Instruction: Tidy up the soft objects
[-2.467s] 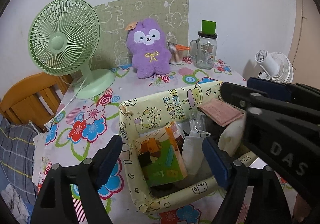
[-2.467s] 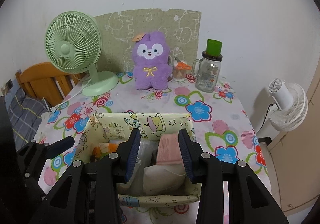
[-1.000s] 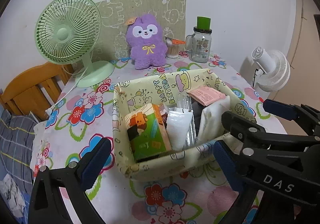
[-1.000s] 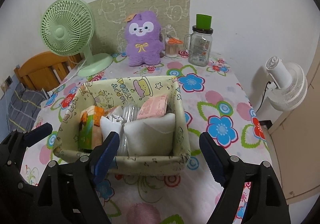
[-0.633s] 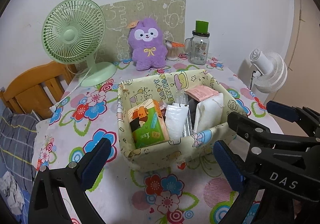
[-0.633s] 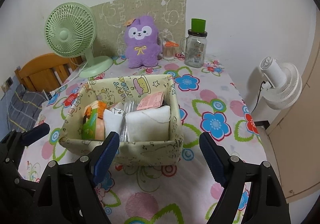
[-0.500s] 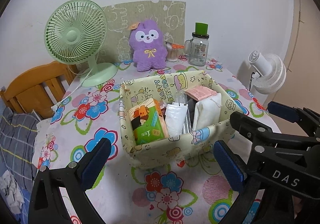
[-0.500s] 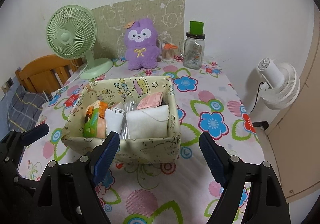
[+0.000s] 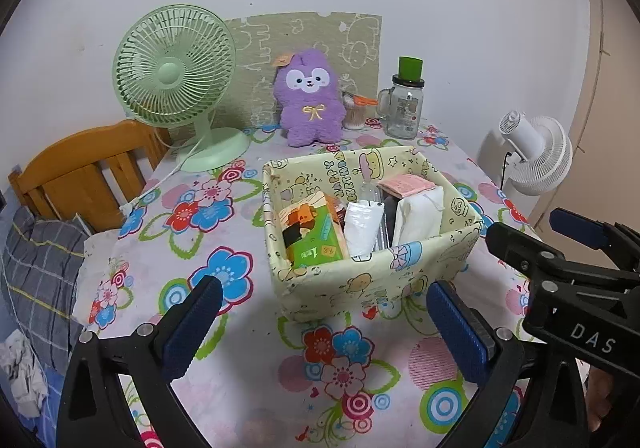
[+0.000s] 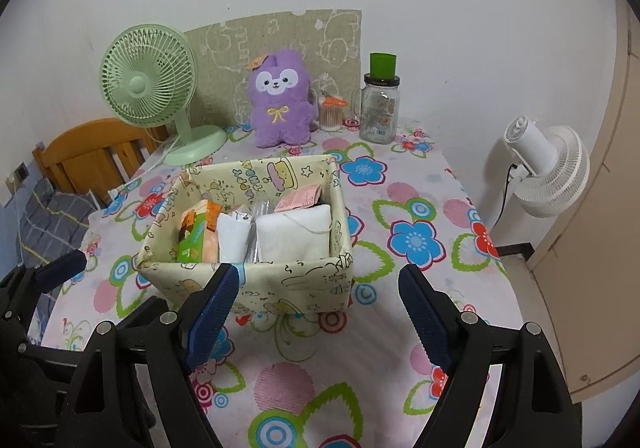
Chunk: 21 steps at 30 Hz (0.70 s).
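Floral tablecloth [image 10: 400,208], both grippers angled down short of fabric basket [image 10: 256,280], jaws wide, empty

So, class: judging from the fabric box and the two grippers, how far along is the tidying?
Done: packets stand upright inside the fabric box. In hand: nothing; left gripper and right gripper are open, short of the box. Possibly left: the purple plush sits outside.

Right tool [image 10: 318,306] open, empty, before filled fabric basket [image 10: 280,284].
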{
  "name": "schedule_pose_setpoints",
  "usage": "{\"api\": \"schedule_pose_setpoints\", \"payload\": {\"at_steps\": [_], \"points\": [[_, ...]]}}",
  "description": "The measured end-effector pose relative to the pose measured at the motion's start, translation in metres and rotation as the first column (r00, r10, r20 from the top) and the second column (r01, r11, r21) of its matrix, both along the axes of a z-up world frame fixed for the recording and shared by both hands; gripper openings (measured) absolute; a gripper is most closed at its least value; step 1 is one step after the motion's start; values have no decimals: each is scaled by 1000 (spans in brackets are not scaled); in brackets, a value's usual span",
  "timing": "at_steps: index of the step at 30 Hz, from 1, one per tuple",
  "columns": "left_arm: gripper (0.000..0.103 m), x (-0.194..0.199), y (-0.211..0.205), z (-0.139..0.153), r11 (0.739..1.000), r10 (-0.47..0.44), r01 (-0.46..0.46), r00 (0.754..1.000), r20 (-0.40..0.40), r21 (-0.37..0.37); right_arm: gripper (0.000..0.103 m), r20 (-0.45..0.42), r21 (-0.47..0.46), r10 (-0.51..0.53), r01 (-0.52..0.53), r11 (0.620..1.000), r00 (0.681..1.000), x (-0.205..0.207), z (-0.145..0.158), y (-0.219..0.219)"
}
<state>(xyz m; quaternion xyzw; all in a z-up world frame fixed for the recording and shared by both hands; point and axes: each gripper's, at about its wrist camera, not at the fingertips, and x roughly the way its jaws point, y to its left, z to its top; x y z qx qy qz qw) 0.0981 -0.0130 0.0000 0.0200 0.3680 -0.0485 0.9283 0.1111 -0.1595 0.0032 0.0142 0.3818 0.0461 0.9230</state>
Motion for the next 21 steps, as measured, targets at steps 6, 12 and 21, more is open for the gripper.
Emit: {"api": "schedule_pose_setpoints", "payload": {"at_steps": [6, 12, 21], "points": [[103, -12, 0, 6, 1000, 9, -9, 1000, 18, 4, 84, 15, 5, -1, 1, 1000, 1000, -11, 5, -5], [103, -25, -3, 15, 1000, 8, -10, 999, 54, 25, 84, 36, 12, -4, 4, 1000, 999, -25, 11, -9], [103, -43, -1, 28, 1000, 15, -17, 996, 88, 20, 84, 71, 8, -12, 11, 1000, 997, -41, 23, -11]]}}
